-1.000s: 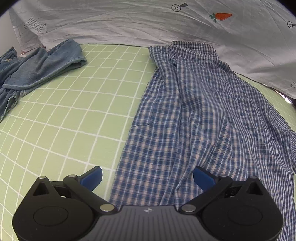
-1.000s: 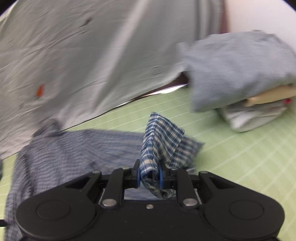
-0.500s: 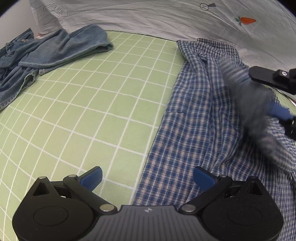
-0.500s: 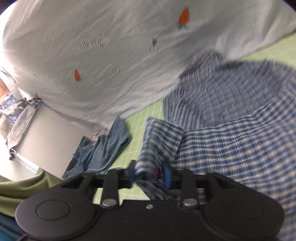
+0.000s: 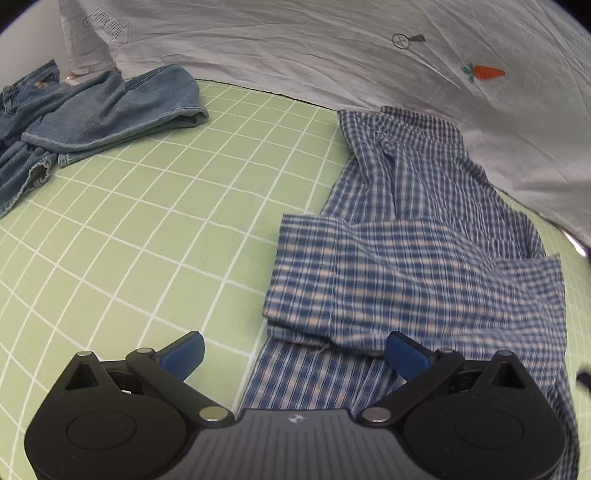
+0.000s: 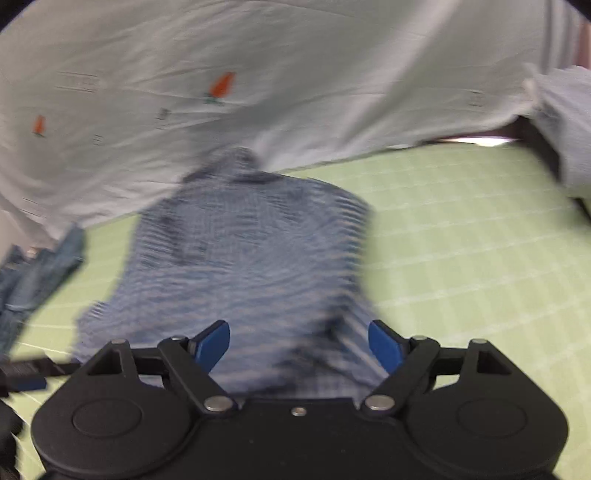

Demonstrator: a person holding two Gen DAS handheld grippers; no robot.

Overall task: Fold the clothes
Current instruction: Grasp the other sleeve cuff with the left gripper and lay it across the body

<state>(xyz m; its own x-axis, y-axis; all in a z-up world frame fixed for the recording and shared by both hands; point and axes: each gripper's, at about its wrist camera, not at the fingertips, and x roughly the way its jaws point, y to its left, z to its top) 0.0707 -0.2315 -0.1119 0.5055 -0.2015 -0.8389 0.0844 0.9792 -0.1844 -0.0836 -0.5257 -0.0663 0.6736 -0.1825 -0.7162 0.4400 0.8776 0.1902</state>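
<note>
Shirt [image 5: 413, 266] long axis toward sheet [image 5: 295, 44], collar far end.

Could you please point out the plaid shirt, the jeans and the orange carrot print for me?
plaid shirt [image 5: 406, 273], left wrist view, folded-over sleeve.
jeans [image 5: 96, 114], left wrist view, crumpled denim leg.
carrot print [image 5: 487, 72], left wrist view, orange body.

White sheet [image 5: 295, 48]: arrow-shaped outline print [image 5: 105, 23] near its top left corner, lettering inside, upside down, not legible. No other readable text in either view.
</note>
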